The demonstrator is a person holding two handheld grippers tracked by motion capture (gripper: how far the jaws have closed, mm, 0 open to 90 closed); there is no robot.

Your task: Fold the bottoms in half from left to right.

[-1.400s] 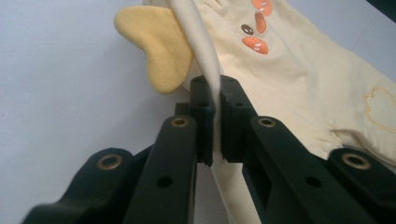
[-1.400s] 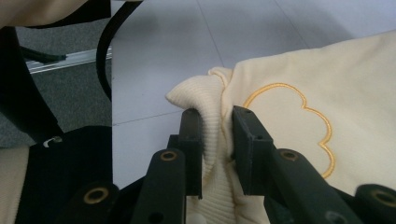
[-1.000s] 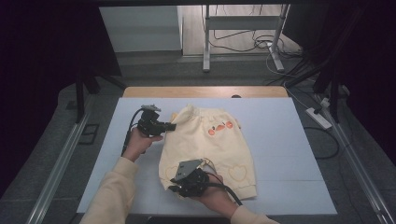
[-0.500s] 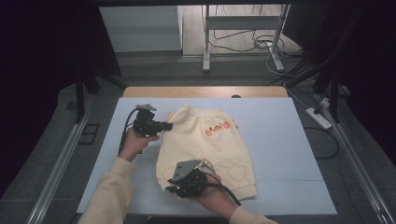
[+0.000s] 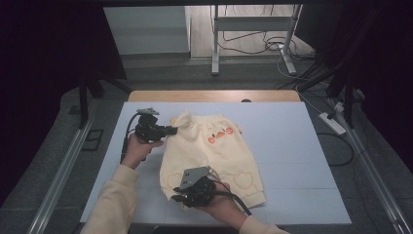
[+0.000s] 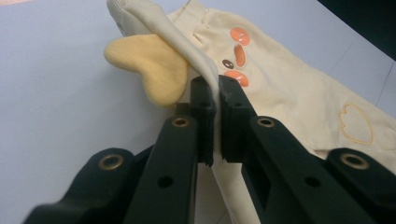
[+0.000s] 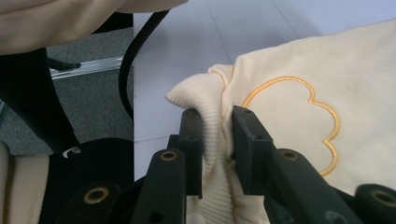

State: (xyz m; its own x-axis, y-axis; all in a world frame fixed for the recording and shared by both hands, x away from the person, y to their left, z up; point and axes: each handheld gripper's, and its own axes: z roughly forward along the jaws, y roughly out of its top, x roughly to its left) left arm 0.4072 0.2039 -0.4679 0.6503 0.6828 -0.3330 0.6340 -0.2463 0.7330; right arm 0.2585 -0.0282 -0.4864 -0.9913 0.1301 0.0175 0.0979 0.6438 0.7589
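Cream toddler trousers with an orange duck motif lie flat on the pale blue table. My left gripper is at their upper left corner, shut on the ribbed waistband, which runs between its jaws next to a yellow heart-shaped flap. My right gripper is at the near left leg end. It is shut on the ribbed cuff, bunched between its jaws beside an embroidered heart outline.
The table's wooden far edge borders a dark floor with metal stand legs and cables. A power strip lies on the floor at the right. Metal rails run along the left side.
The left gripper has shifted slightly to the left with the waistband corner, drawing that side of the trousers out. The right gripper has stayed put on the cuff.
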